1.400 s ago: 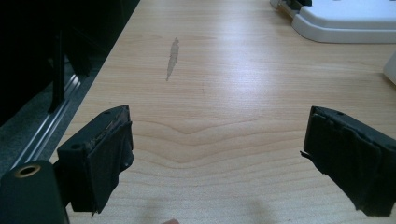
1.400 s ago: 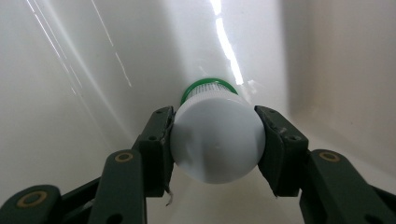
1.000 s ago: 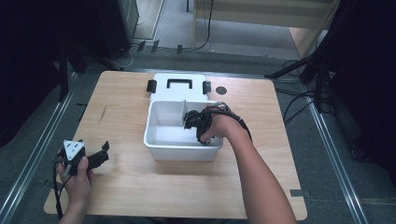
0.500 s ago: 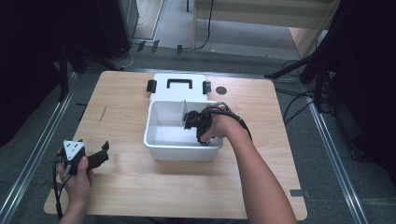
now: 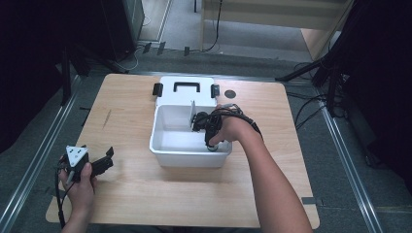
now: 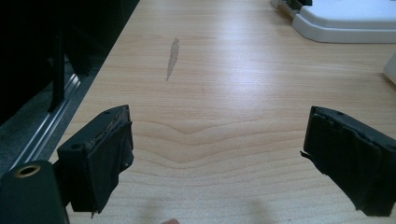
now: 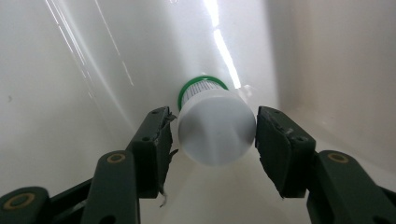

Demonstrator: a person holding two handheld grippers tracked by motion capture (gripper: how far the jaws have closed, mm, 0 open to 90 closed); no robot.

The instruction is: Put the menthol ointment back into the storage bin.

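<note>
- Left claw (image 5: 104,162) rests at the worktop's (image 5: 126,126) near-left corner, jaws wide apart, nothing between.
- White bin (image 5: 170,150) sits mid-worktop.
- Right claw (image 7: 212,137) has just been opening; the white bottle (image 7: 215,130) lies between its jaws, a sliver of gap either side, inside the bin.

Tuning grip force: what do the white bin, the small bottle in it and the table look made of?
Bin: looks like glossy moulded plastic; its inner walls throw bright streaks in the right gripper view. Bottle: probably matte, slightly translucent white plastic, with a green ring at its far end; contents can't be told. Table: light wood grain, satin sheen; solid wood or laminate is unclear.
</note>
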